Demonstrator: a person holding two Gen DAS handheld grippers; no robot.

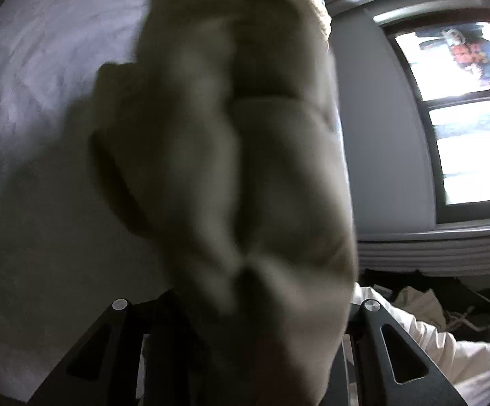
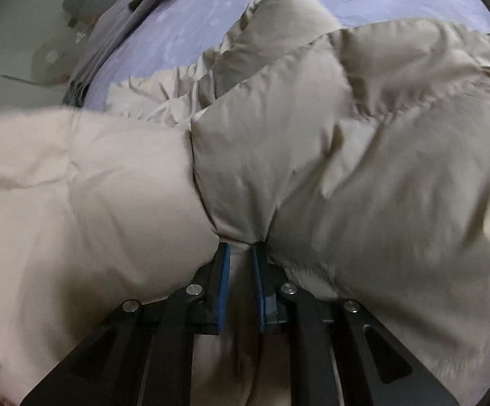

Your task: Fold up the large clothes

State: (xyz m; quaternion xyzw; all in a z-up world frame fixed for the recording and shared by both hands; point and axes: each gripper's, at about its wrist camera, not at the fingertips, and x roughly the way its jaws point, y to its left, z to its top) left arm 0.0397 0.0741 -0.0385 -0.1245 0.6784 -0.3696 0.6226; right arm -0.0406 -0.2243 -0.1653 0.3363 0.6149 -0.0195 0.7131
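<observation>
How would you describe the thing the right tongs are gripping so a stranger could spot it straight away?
Start at the lavender bed cover across the top of the right wrist view. Sprawled over it is a beige puffer coat, pinched by the right tongs. Its puffy quilted panels set it apart from the flat purple scarf at the bed's edge.

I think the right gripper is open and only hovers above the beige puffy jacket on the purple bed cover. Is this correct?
Not quite. In the right wrist view, the right gripper is shut on a pinch of the beige puffy jacket; the fabric is squeezed between its blue fingertips. The rest holds: the jacket lies on the purple bed cover.
</observation>
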